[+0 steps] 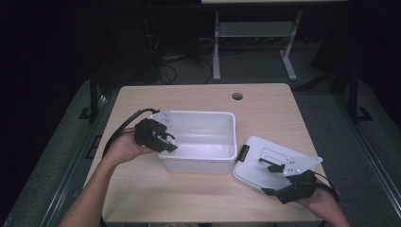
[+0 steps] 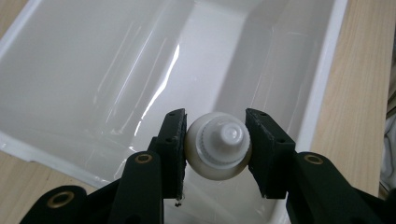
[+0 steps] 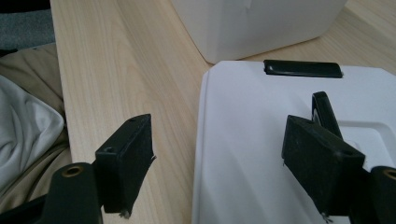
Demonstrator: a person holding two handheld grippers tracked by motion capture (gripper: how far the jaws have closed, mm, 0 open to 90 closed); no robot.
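Holding a small white bottle point(image 2: 218, 145) cap-forward, the left gripper point(image 2: 215, 149) is clenched on it, both pads pressed to its round sides, low centre of the left gripper view. Behind it lies the open white bin point(image 2: 322, 79), so the bottle sits over the bin's interior, near one wall. In the high view that gripper point(image 1: 166, 141) hangs at the bin's point(image 1: 201, 163) left rim, mid-frame, jaws pointing in.

Step in hand, as I judge it: putting the bottle into the bin. To do it well: get the bottle fully inside the rim and lower it close to the floor before letting go, since it's round and will prob. roll or bounce off slick plastic if dropped from height. Open slowly, w/ the tips clear of the wall, then back out straight so a pad doesn't drag it along.

Right gripper point(image 3: 217, 154), lower right of the high view point(image 1: 275, 178), is released, jaws wide apart w/ nothing between them, hovering at the edge of the white lid point(image 3: 261, 140) w/ black latch point(image 3: 302, 68) on the table point(image 3: 116, 70). Whether it touches the lid is hard to tell. Keep it off the lid until the bottle's settled.
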